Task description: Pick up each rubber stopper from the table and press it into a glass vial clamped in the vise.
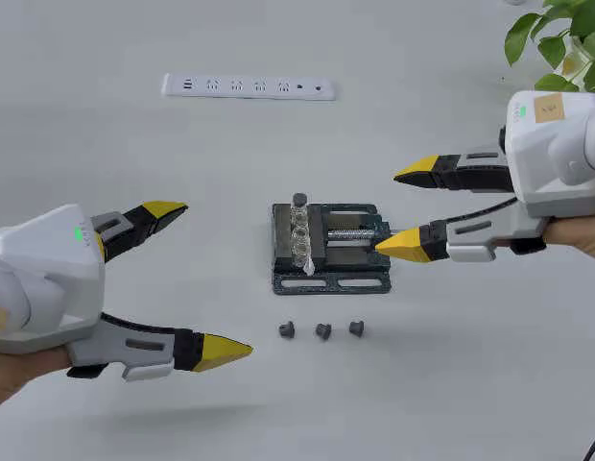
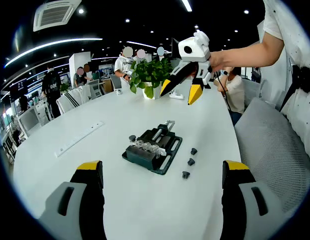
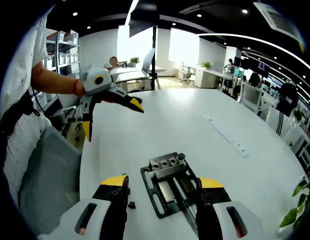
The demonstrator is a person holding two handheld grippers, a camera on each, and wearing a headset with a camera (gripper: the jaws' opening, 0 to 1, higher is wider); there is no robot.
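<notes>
My left gripper and right gripper both hang empty, jaws wide apart, either side of the vise. 3 rubber stoppers lie in a row on the worktop just in front of it; a 4th stopper seems seated in the far-end vial. They look small, light and grippy (apt to roll), so I'd pinch one across its sides. The glass vials are fragile and want gentle, straight pressure. Power strip and plant stand well clear; nothing blocks them.
</notes>
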